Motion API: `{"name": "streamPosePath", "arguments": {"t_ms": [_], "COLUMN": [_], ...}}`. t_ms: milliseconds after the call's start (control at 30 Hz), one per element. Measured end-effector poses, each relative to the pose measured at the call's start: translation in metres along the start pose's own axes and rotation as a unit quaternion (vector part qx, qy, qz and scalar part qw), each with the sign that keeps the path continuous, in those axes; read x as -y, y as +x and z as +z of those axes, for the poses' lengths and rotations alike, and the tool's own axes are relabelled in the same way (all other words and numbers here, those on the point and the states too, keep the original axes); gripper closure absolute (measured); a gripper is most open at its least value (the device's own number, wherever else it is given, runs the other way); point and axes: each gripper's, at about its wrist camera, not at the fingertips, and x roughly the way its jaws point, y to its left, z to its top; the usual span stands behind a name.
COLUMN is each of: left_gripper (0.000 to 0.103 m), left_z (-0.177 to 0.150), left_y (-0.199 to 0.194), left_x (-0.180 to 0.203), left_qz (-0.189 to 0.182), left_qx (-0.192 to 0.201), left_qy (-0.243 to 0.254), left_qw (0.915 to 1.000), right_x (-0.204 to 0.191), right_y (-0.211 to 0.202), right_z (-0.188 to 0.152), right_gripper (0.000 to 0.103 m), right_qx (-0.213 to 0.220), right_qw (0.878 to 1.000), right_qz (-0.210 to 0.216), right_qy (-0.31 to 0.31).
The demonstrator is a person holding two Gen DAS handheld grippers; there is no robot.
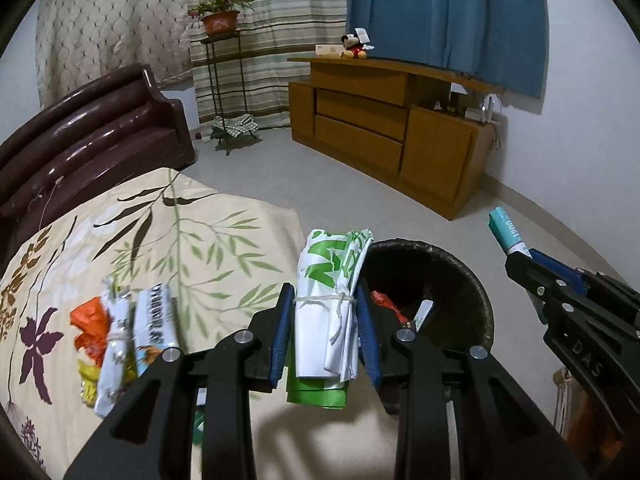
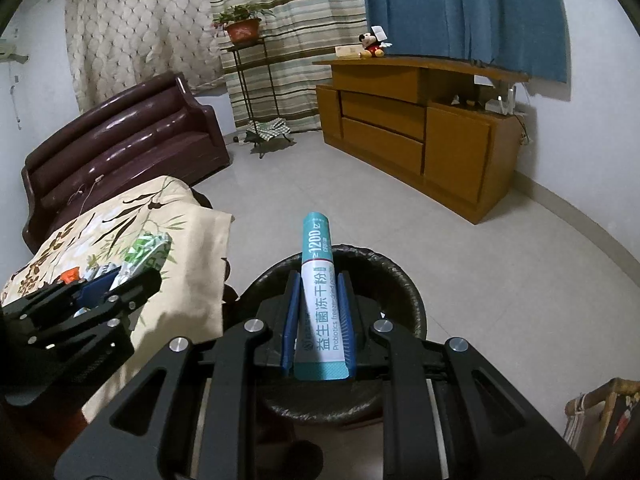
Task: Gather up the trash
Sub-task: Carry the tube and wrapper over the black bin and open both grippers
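My left gripper (image 1: 325, 296) is shut on a folded white and green paper bundle (image 1: 332, 280) tied with string, held beside the left rim of a dark round trash bin (image 1: 460, 280). An orange wrapper and other scraps lie inside the bin. My right gripper (image 2: 318, 280) is shut on a teal and white probiotics sachet (image 2: 318, 280), held over the bin (image 2: 400, 280). In the left wrist view the right gripper (image 1: 520, 254) shows at the right with the sachet (image 1: 505, 229) sticking out. Several wrappers (image 1: 120, 332) lie on the floral cloth (image 1: 192, 232).
The cloth covers a low table left of the bin. A dark red sofa (image 1: 92, 136) stands behind it, and a wooden cabinet (image 1: 384, 128) lines the far wall. A plant stand (image 1: 224, 80) is by the curtains. Light tiled floor surrounds the bin.
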Motion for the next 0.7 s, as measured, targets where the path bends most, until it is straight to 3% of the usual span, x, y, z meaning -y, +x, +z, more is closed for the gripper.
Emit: {"name": "streamPosePath", "arguments": {"t_ms": [600,700], "left_gripper": [0.071,0.067], "left_z": [0.012,0.012], "left_y": [0.042,0.041], "left_x": [0.025,0.025], "left_qz": [0.019,0.021], "left_qx": [-0.023,-0.023], "left_qy": [0.03,0.028], "left_qw": [0.9991,0.9991], "right_x": [0.022,0.022], "right_y": [0.03,0.033], "right_z": [0.01,0.01], "right_gripper": [0.084,0.083], "right_qx": [-0.006,-0.006], "right_qw": [1.0,1.0], "right_qz": [-0.005,-0.005], "right_qy": [0.014,0.016]}}
